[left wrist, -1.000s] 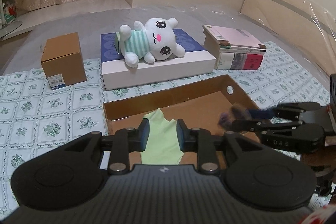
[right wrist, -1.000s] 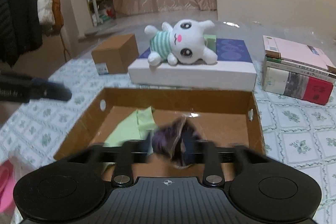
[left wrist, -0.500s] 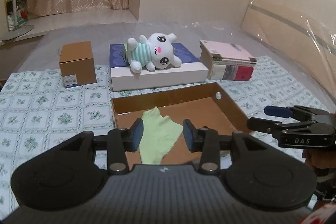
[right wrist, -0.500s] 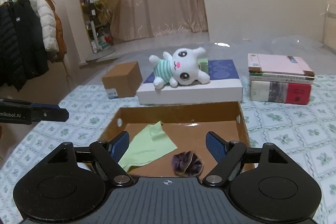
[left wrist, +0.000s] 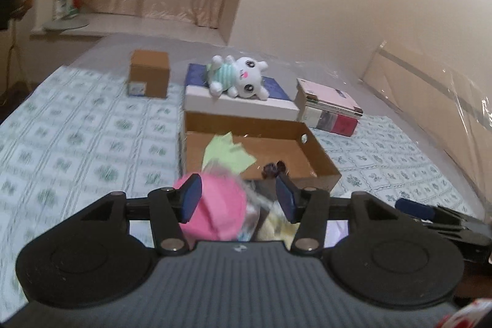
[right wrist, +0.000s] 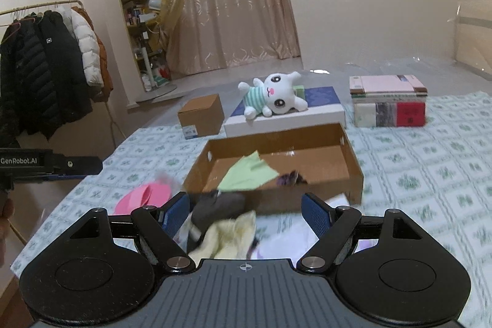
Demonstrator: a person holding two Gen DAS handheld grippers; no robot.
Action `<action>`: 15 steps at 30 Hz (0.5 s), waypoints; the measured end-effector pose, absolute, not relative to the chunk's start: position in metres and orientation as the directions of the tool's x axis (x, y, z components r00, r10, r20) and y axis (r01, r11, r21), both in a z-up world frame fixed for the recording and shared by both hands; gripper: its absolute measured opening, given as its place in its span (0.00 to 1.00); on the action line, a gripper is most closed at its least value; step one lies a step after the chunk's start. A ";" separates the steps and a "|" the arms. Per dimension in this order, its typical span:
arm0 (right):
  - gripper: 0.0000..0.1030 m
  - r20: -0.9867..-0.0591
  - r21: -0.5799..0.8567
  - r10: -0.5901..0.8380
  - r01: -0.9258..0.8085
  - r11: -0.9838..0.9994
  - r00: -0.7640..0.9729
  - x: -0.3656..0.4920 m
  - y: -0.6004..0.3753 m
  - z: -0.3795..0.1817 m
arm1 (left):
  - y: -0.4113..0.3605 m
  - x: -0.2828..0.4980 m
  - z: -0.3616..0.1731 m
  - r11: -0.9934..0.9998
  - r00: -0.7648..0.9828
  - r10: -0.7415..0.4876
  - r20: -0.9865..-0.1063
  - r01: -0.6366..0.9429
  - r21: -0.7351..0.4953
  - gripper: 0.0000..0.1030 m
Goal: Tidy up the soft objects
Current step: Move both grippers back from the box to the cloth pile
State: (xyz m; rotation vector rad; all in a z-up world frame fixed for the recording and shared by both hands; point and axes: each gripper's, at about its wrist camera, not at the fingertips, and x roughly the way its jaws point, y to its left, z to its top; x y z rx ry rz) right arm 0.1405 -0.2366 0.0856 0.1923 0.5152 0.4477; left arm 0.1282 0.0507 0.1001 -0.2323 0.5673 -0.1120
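Observation:
A shallow cardboard tray [left wrist: 319,162] [right wrist: 350,162] holds a light green cloth [left wrist: 229,156] [right wrist: 249,174] and a small dark purple item [left wrist: 273,168] [right wrist: 290,179]. In front of the tray lies a pile of soft things: a pink item [left wrist: 220,209] [right wrist: 144,195], a pale yellow cloth [right wrist: 227,235] [left wrist: 276,226] and a dark grey piece [right wrist: 215,206]. My left gripper [left wrist: 238,200] is open above the pink item. My right gripper [right wrist: 243,212] is open wide over the yellow cloth and grey piece, empty.
A white plush bunny [left wrist: 240,77] [right wrist: 272,94] lies on a flat white and blue box [left wrist: 243,105]. A small brown carton [left wrist: 149,77] stands left, a stack of books [left wrist: 330,106] right. A coat rack [right wrist: 46,66] stands far left.
Both grippers pulled back from the tray and opened wider. The right gripper let go of the purple item, which now lies in the tray. The pile in front came into view.

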 end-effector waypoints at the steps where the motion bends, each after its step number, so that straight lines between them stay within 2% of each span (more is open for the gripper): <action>1: 0.77 -0.434 0.286 0.456 -0.362 0.887 0.777 0.132 -0.236 0.084 | 0.051 0.119 0.096 0.967 0.838 -0.161 -0.521 0.028 -0.254 0.48; 9: 0.77 -0.483 0.283 0.474 -0.382 0.880 0.736 0.081 -0.227 0.059 | 0.060 0.060 0.060 0.952 0.811 -0.116 -0.573 -0.074 -0.297 0.50; 15: 0.77 -0.514 0.276 0.464 -0.373 0.886 0.721 0.071 -0.222 0.047 | 0.060 0.042 0.043 0.963 0.791 -0.086 -0.606 -0.090 -0.254 0.51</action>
